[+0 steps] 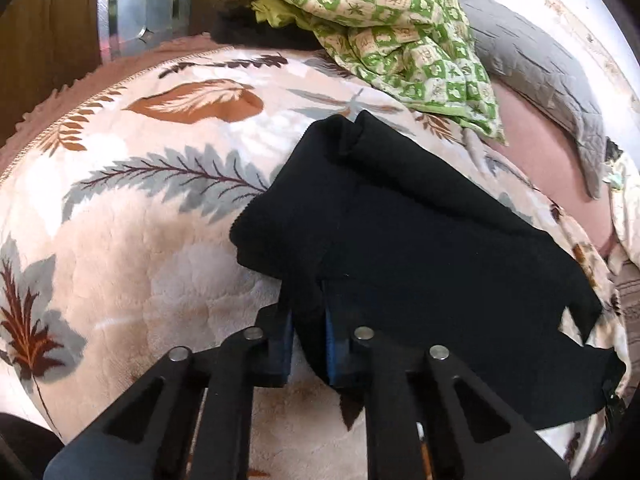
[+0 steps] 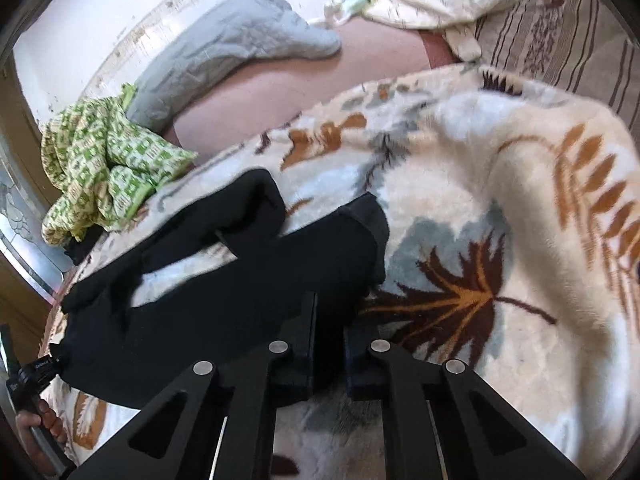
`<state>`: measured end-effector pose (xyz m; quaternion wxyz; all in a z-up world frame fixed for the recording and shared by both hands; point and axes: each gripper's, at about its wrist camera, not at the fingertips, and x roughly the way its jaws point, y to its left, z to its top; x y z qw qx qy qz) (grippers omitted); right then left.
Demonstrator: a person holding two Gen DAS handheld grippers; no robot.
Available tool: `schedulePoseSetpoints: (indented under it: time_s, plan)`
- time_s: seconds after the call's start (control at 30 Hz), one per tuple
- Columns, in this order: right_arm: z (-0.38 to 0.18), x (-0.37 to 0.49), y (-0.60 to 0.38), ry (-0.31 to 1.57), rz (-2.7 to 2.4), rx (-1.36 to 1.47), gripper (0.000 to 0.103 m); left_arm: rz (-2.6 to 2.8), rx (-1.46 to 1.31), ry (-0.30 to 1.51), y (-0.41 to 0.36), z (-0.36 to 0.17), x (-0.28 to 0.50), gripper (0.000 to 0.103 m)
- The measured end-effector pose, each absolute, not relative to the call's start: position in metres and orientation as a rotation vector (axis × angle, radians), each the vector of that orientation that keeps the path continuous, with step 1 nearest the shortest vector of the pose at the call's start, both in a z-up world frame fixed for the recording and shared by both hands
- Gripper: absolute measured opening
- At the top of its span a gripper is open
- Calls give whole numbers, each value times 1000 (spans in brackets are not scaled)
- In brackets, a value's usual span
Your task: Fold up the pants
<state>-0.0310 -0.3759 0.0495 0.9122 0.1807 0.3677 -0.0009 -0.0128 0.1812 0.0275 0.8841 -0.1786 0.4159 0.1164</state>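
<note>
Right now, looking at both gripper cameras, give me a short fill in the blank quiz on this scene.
1. Both grippers are shut on the ____ pants.
2. The pants lie on a blanket printed with ____.
3. The crumpled cloth beyond the pants is checked white and ____.

Missing words: black; leaves; green

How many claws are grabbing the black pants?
2. The left claw pinches the near edge of the pants on the blanket. The right claw pinches the edge further along.
</note>
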Motion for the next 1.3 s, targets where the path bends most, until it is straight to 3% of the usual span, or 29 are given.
schedulePoseSetpoints:
  time_s: [0.2,0.27,0.3,0.4,0.5,0.77,0.83,0.87,0.9,0.93,1.0,1.13,1.3]
  plan:
    - [78,-59,-375,715,11,323,8,127,-412,873,191,34,-26,10]
    - [80,-63,-374,713,7,316,8,126,-425,885,191,35,-30,15]
    - [79,-64,-374,716,1,315,8,125,-431,891,192,35,-35,24]
    - [76,-64,-373,722,-8,322,8,124,-423,881,190,37,-49,73]
    - [71,-64,-374,727,-8,324,8,143,-396,847,188,40,-61,84]
    - [60,-61,-378,752,-6,340,8,180,-370,873,182,28,-28,86]
    - [57,-59,-379,760,-10,342,8,163,-382,852,182,28,-15,80]
    - [56,-60,-379,762,-9,344,8,144,-386,851,181,27,-10,69]
    - [55,-59,-380,767,-10,348,8,133,-377,866,181,26,-3,35]
    - [54,-59,-380,768,-11,350,8,141,-365,879,181,25,0,14]
    - [56,-61,-380,766,-12,353,8,119,-394,880,186,27,0,8]
    - [68,-70,-379,751,-3,333,8,6,-500,874,198,36,-19,7]
    - [83,-93,-384,750,0,314,8,-63,-442,906,181,46,-49,7]
